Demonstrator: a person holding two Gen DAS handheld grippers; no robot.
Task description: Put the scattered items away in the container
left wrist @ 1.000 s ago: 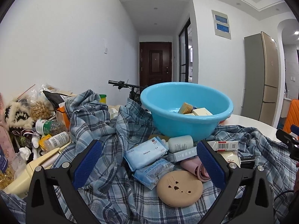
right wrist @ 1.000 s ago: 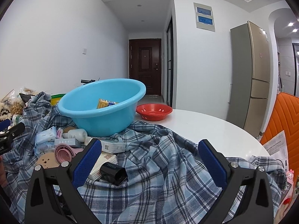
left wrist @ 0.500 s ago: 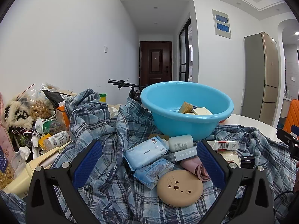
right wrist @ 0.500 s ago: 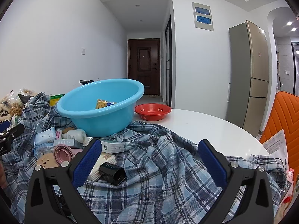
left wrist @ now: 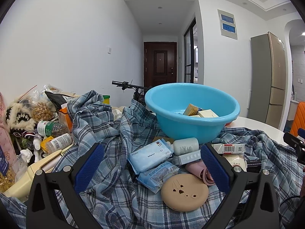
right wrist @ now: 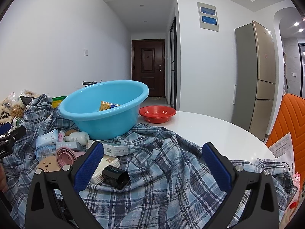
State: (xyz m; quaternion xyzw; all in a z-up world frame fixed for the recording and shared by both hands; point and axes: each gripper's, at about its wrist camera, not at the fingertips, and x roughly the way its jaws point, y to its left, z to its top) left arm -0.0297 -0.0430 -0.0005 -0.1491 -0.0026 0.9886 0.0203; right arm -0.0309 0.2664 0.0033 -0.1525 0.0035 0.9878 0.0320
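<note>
Right, both tools sit low over the plaid cloth point(left wrist: 114, 196), and both are spread wide with nothing between the blue pads. Nearest the left gripper point(left wrist: 150, 169), a tan round case point(left wrist: 184, 191) lies flat on the cloth, just inside its span. Touching its upper left edge is a blue wipes pack point(left wrist: 158, 173), with a second, larger wipes pack point(left wrist: 149, 155) lying over that one. Beside the right pad there's a pink folded cup point(left wrist: 198, 168), then a long grey box point(left wrist: 187, 158) and a white bottle point(left wrist: 185, 146) on its side behind it.

Over on the right gripper point(right wrist: 152, 166), it's mostly bare cloth between the fingers; a black cylinder point(right wrist: 115, 175) lies by the left pad, resting against a cream packet point(right wrist: 103, 167).

Further back, the blue basin point(left wrist: 190, 118) stands on the cloth, right behind the scattered pile, already holding a yellow box point(left wrist: 191, 109) and a cream box point(left wrist: 207, 113). Beyond it, in the right view, a red bowl point(right wrist: 157, 114) sits on the white table point(right wrist: 219, 133). Far off, a dark door point(left wrist: 160, 64) closes the hallway, and a fridge point(right wrist: 255, 76) stands at the right.
</note>
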